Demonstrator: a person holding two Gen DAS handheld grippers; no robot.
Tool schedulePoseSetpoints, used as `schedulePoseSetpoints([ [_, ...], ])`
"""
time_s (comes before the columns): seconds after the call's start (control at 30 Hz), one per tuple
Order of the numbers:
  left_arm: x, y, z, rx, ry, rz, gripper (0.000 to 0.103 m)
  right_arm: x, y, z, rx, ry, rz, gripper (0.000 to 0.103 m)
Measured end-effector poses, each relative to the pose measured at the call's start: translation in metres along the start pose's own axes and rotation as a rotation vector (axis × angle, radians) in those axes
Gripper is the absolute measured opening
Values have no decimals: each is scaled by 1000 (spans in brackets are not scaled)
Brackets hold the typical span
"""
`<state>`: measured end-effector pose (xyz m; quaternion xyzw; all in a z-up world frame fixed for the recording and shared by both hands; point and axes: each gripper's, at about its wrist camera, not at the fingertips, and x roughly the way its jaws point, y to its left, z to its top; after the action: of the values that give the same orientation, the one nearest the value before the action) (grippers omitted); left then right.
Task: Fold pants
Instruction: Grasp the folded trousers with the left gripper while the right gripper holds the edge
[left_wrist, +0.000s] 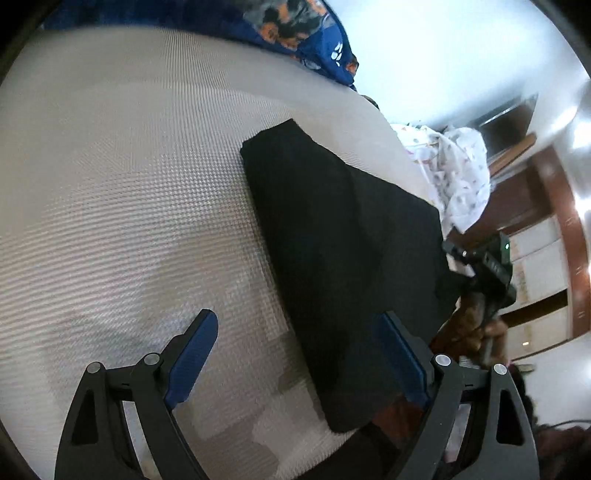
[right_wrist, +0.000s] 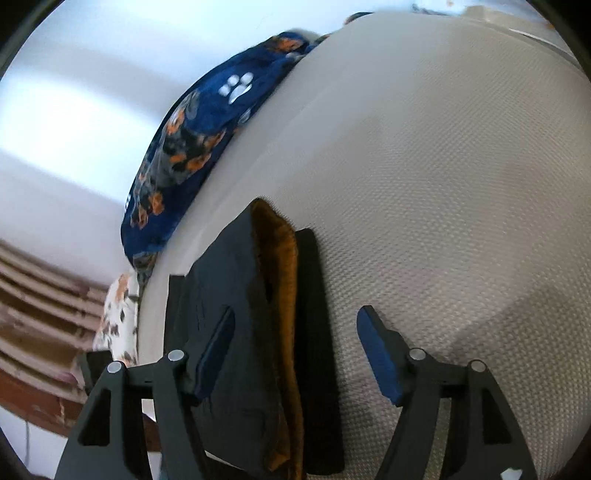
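Both claws spread wide, gripping nothing: left gripper (left_wrist: 295, 360), right gripper (right_wrist: 295, 354). Black folded fabric pants (left_wrist: 343, 240) lie at white textured mattress (left_wrist: 122, 192) edge. Risk I see: bundle overhangs edge, careless nudge slides it off; rust lining (right_wrist: 284, 295) peeks out, fold loosens.

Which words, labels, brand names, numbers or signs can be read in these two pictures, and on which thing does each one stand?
None: no readable text in either view.
Blue blanket: white paw-print pictures only, no letters.
Black pants: no label or brand visible.
Right gripper: one small green light, no writing readable.
White patterned cloth: small printed motifs, too blurred to tell.
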<state>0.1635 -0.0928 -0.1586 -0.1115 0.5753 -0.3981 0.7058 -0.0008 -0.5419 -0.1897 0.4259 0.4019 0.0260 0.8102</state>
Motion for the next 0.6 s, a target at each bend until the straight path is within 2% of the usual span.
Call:
schedulePoseSetpoints([
  [0.07,4,2,6,-2,-14,-45,88,5,7,-1,-29,22,-6,67],
  [0.13,12,1,13,-2,19,-101,87,10,17,-4,-86,38,-42,67],
  [0.17,17,-2,16,7,29,-106,86,13,21,-5,-101,49,-50,67],
  [0.23,24,-10,20,49,38,-80,66,14,23,-7,-113,53,-56,64],
  [0.27,30,-14,20,75,55,-50,27,15,24,-7,-118,52,-60,63],
  [0.3,35,-17,22,79,55,-8,19,15,25,-8,-122,48,-67,60],
  [0.33,36,-16,22,63,44,-15,18,15,24,-8,-119,44,-64,52],
  [0.4,34,-13,20,32,11,-37,14,17,19,-10,-72,48,-18,46],
  [0.6,9,-8,13,17,-43,-21,10,29,23,-22,29,49,97,45],
])
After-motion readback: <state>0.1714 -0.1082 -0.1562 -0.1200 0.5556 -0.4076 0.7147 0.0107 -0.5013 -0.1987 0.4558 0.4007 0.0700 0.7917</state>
